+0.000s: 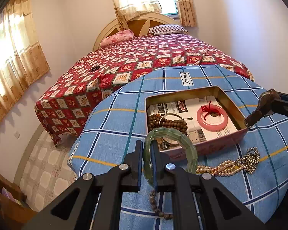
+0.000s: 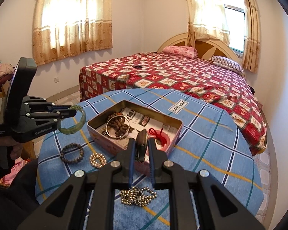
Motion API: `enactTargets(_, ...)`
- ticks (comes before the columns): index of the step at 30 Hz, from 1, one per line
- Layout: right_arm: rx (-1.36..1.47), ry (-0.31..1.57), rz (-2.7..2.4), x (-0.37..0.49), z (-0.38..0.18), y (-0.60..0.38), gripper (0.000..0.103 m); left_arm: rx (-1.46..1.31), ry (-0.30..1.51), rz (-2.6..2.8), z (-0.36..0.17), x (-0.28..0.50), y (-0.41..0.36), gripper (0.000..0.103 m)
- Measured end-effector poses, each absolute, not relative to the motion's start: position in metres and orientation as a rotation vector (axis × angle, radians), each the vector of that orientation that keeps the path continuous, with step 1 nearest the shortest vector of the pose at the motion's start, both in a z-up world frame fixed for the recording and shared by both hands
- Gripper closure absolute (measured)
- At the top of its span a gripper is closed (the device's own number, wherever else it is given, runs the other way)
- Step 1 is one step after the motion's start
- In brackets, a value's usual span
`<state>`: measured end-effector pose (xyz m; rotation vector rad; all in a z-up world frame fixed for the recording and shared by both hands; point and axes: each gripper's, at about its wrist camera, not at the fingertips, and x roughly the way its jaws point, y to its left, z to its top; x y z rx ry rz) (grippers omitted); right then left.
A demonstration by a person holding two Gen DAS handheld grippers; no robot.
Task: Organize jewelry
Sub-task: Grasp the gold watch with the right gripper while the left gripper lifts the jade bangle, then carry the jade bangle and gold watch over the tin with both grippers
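Pinching a green bangle (image 1: 170,145), the left gripper (image 1: 146,149) hangs over the near-left part of the tabletop (image 1: 113,126); its fingers (image 1: 139,164) clamp one side of the ring, which stands on edge. The right gripper (image 2: 141,147) has its fingers (image 2: 131,153) pressed onto a wristwatch (image 2: 142,143), held upright with its long axis running away from the camera, over the near wall of the tin (image 2: 105,132).

The tin sits mid-tabletop, lined with printed paper, holding a pink bangle (image 1: 212,116) with red cord, brown beads (image 1: 169,123) and a silver bangle (image 2: 117,127). Near it on the blue checked cloth lie a pearl strand (image 1: 218,169), a ball-bead chain (image 2: 138,195), a gold bead ring (image 2: 98,159) and a dark bead bracelet (image 2: 72,152). A bed (image 2: 182,80) stands beyond.

Only the right view shows the whole left gripper and the hand (image 2: 2,147) beneath it, with the bracelet and gold ring clear. The left view shows the watch side-on, strap slanting down toward the tin's right corner, and the pearl strand.
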<state>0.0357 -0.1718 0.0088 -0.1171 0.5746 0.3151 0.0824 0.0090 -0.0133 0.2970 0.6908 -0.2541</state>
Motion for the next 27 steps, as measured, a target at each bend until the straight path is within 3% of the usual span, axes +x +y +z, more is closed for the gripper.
enactTargets(27, -0.124, 0.616, 0.312, 0.096, 0.003, -0.166, 0.088, 0.328, 0.715, -0.238, -0.022, 0.141, -0.012, 0.095)
